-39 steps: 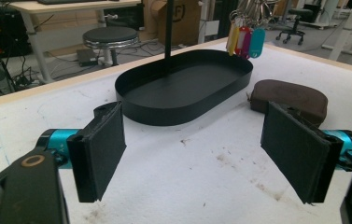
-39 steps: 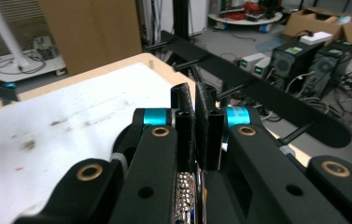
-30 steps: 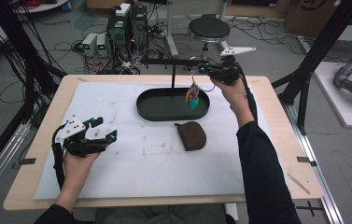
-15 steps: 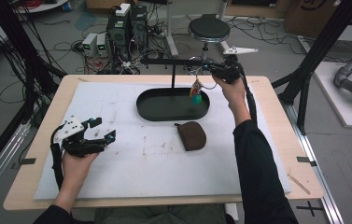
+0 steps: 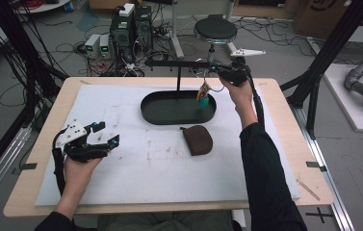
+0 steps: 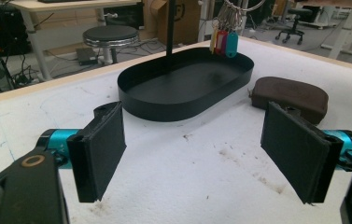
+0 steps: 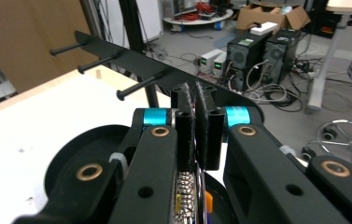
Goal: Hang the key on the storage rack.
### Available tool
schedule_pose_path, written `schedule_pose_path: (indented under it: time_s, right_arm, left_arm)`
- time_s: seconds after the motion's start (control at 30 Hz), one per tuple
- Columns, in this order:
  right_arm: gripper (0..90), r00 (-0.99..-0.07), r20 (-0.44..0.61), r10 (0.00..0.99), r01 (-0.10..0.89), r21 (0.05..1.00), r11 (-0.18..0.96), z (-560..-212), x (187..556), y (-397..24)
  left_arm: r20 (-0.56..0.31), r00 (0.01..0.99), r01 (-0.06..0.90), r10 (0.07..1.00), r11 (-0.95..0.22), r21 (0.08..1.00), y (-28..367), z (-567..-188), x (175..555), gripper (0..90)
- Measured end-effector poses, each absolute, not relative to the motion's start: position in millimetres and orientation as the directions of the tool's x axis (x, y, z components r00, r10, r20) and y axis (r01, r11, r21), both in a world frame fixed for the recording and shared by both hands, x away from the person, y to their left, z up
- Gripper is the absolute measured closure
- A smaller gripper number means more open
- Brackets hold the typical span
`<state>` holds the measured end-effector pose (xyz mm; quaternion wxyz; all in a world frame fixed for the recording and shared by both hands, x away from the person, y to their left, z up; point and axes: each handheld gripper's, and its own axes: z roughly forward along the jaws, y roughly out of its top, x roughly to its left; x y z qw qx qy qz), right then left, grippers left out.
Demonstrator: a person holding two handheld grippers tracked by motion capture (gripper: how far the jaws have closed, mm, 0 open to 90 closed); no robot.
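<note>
Above the tray point(image 5: 169, 117), right gripper point(image 5: 213, 72) raised, holding keys point(image 5: 203, 95).

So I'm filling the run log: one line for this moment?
right gripper: shut on key bunch by rack | left gripper: open, idle | pouch: on mat

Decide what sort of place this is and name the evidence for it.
Probably a robotics lab or workshop: black desktop computer towers stand on the floor amid tangled black cables, a round black swivel stool sits behind the white-covered wooden table, and black metal frame struts surround it.
</note>
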<state>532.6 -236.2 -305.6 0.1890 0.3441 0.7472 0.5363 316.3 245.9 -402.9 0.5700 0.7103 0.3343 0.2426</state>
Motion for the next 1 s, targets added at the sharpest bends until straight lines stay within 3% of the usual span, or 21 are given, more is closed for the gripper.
schedule_pose_path:
  time_s: [1.0]
  right_arm:
    - [85.6, -0.685, 0.084, 0.724, 0.3, 0.938, 0.175, -309.5, 536.1, -236.3]
  left_arm:
    - [-0.037, 0.658, 0.197, 0.752, -0.124, 0.972, 248.5, -402.5, 314.4, 21.8]
